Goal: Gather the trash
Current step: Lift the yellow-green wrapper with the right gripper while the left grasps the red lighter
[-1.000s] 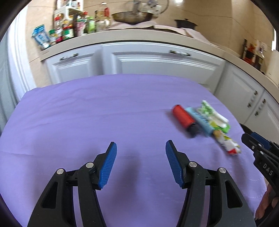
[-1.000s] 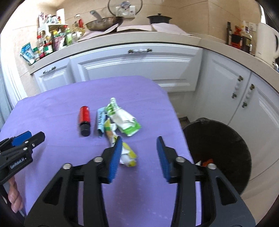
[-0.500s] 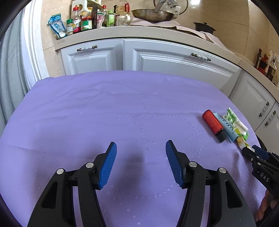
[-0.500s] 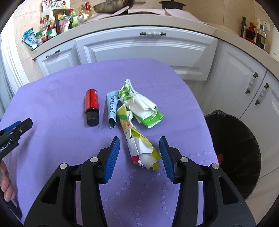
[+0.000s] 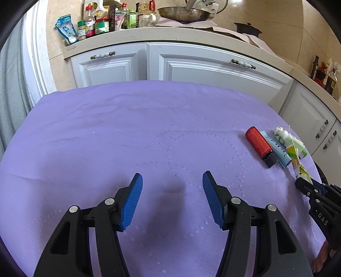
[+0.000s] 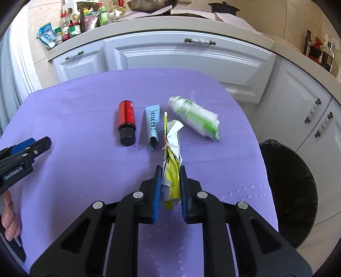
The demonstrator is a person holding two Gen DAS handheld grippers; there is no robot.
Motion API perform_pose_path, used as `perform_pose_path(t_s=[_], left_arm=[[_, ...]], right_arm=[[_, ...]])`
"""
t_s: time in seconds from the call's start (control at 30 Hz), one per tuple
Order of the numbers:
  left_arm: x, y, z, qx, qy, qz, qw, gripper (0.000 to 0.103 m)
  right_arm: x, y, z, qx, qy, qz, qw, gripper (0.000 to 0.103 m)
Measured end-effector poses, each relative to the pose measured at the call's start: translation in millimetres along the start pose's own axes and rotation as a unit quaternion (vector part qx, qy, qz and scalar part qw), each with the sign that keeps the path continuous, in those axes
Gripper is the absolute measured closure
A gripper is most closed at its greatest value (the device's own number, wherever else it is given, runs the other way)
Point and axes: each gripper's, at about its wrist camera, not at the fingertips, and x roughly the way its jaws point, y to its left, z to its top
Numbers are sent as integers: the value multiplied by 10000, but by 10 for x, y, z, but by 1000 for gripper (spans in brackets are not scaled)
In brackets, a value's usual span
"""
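My right gripper (image 6: pixel 169 173) is shut on a crumpled yellow-and-white wrapper (image 6: pixel 172 149) tied with string; the wrapper's far end still lies on the purple cloth (image 6: pixel 74 119). Beyond it lie a rolled green-and-white wrapper (image 6: pixel 196 118), a light blue tube (image 6: pixel 153 124) and a red bottle with a black cap (image 6: pixel 126 121). My left gripper (image 5: pixel 172 183) is open and empty over bare cloth, well left of the trash; the red bottle (image 5: pixel 259 144) and blue tube (image 5: pixel 277 149) show at its right.
A black bin (image 6: pixel 292 191) lined with a black bag stands on the floor right of the table. White cabinets (image 6: pixel 187 57) and a worktop with jars and a pan (image 5: pixel 183 12) stand behind.
My right gripper moved forward over the yellow-and-white wrapper and closed on it. My left gripper swung left, so the trash sits further to its right.
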Motion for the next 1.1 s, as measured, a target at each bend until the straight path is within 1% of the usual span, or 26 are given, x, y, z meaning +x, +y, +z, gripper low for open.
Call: perform_pose_path(t_s=[0.2,0.37,0.73,0.93,1.1], left_arm=[[-2,-111,-4,83,17,-89,9999,45],[10,-234,-11,187,53,-189,9996,44],[56,-652,102,407,39,-505,9979,44],[96,-870,206,504,-7,-645,9966,42],[193,-1021,272,598,10,-664,9960,42]], right_arm=[[-187,-101,15,172,-277,-45,9995,88],[-251,-303,31,455,-438,-229,9977,88],[-195,-645,127,790,-574,-442,9942,88],[-139,-758,179,862,-604,-436,9935,88],[-86,-854,196,937,-589,-428,9929,88]])
